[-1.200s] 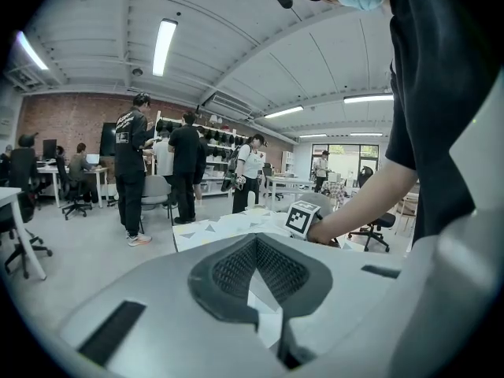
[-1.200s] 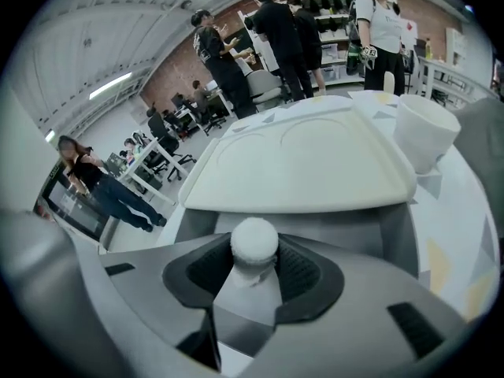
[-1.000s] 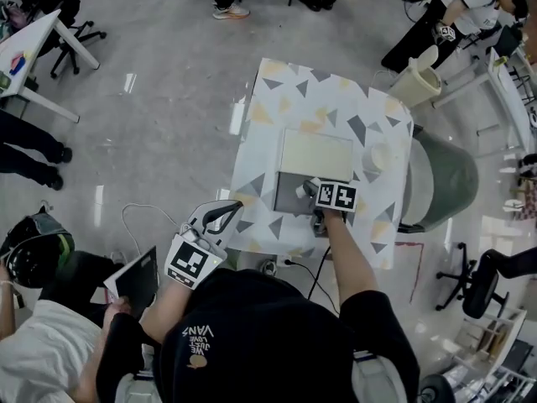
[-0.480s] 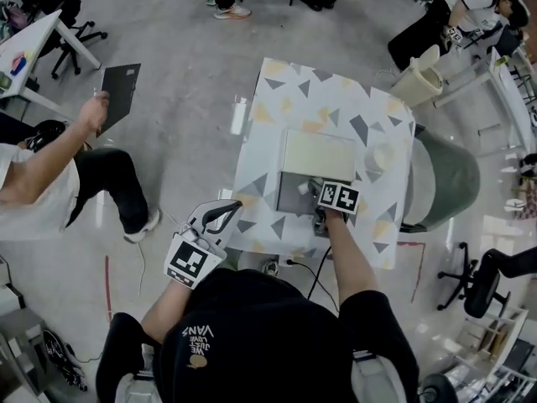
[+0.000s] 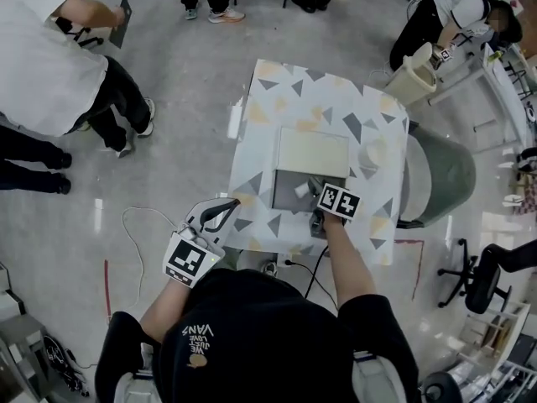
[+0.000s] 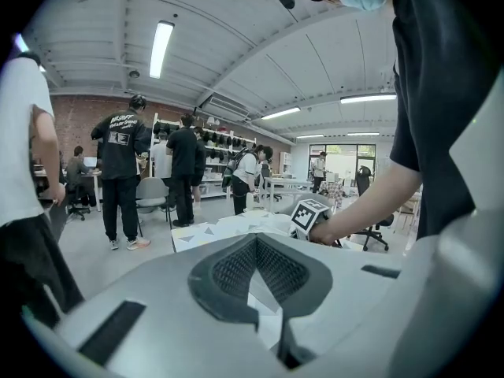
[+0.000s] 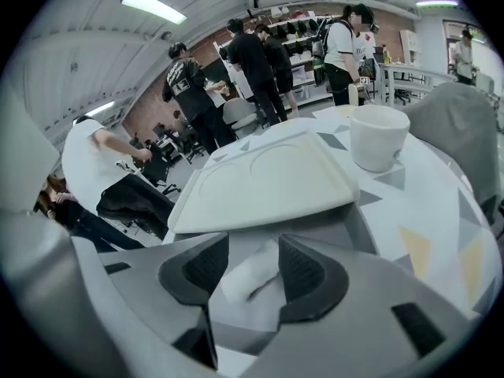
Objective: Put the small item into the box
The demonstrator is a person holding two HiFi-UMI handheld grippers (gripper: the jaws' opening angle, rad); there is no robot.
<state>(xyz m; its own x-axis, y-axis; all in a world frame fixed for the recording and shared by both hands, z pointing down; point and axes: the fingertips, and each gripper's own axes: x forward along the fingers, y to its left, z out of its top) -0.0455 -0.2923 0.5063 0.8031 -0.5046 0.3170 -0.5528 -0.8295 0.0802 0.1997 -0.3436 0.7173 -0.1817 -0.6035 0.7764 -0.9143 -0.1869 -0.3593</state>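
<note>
An open grey box sits on the patterned table, and its white lid lies flat just behind it. The small white item lies on the box floor. My right gripper hangs over the box's near right part. In the right gripper view the item shows between the jaws of the right gripper, which are wide and closing a little; the pads stand off it. My left gripper hovers off the table's near left corner, shut and holding nothing. In its own view the left gripper has its pads together.
A white cup stands on the table to the right of the lid, also visible in the right gripper view. A grey-green chair stands against the table's right side. Several people stand on the floor at the far left and far edge.
The right gripper has drawn back slightly toward me over the box while the white item stays on the box floor. A person with a dark folder has walked off to the far left.
</note>
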